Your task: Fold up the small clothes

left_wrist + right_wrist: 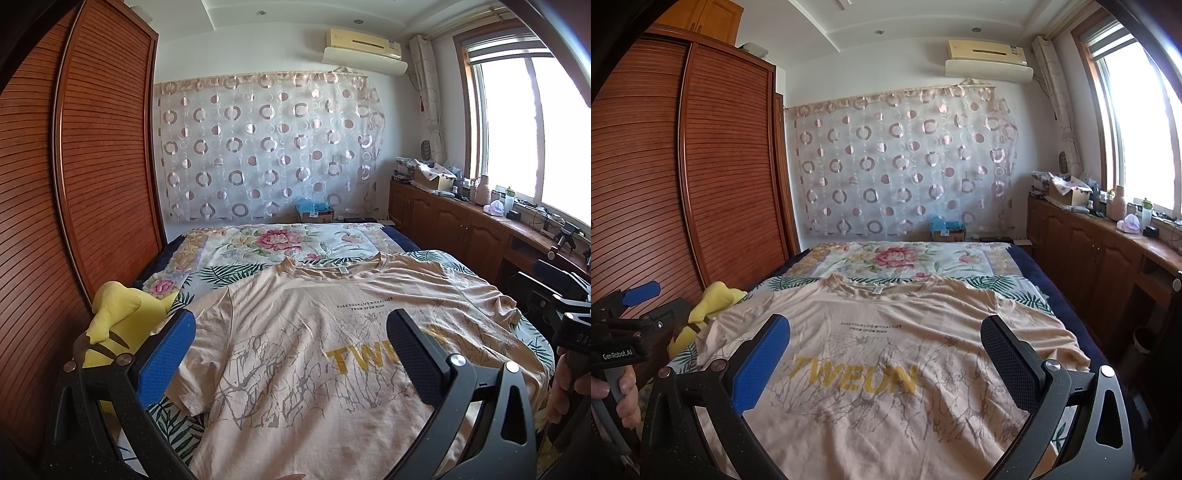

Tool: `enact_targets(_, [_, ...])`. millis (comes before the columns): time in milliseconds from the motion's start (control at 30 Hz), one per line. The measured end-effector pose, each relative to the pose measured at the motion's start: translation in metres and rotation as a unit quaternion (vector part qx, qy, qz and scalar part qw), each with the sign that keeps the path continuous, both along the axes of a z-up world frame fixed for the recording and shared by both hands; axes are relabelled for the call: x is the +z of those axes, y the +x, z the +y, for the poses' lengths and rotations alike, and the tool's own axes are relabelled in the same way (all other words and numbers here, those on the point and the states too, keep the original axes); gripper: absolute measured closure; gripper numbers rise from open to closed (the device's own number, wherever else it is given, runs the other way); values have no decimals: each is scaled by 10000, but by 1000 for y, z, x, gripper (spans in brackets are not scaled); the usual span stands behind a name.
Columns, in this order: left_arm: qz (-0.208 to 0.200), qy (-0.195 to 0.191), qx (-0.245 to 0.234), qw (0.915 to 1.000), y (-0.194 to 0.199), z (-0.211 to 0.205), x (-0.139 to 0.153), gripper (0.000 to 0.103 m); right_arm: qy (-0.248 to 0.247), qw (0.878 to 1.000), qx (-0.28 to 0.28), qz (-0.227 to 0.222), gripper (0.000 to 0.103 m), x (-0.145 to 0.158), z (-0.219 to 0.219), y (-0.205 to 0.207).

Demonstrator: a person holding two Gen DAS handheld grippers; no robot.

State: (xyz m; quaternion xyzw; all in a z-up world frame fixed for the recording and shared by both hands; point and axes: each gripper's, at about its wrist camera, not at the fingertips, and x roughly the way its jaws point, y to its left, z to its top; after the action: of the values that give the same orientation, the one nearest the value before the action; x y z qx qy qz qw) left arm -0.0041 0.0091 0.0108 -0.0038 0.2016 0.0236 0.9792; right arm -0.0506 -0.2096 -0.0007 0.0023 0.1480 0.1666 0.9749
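Both of your tongs hover above a peach cotton T-shirt [295, 369] spread flat, print side up, on the bed with the leaf-and-flower cover [258, 240]. The left tongs [291, 354] stand wide open with nothing between the blue pad and the black pad. The right tongs [886, 365] are just as wide and just as empty.

To begin the fold well, I judge you should send each set of tongs to its own side: the left sleeve lies just beyond the left tongs' blue pad, and the right sleeve lies bunched past the right tongs' black pad. Pinch only the shirt, not the cover beneath, and lift both sides evenly so the cloth does not skew.

The shirt bears the yellow word "TWEUN", small dark lettering above it, and grey branching lines. Its collar points away from you, its hem runs under the tongs. A yellow plush toy [118, 321] sits left of the left tongs, beside the sleeve.
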Motion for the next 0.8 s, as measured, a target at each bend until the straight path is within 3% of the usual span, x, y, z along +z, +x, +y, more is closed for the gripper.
enact_targets(800, [178,-51,108,9998,7,3,-20,0,39,9997,158,178,0,-11,3,15])
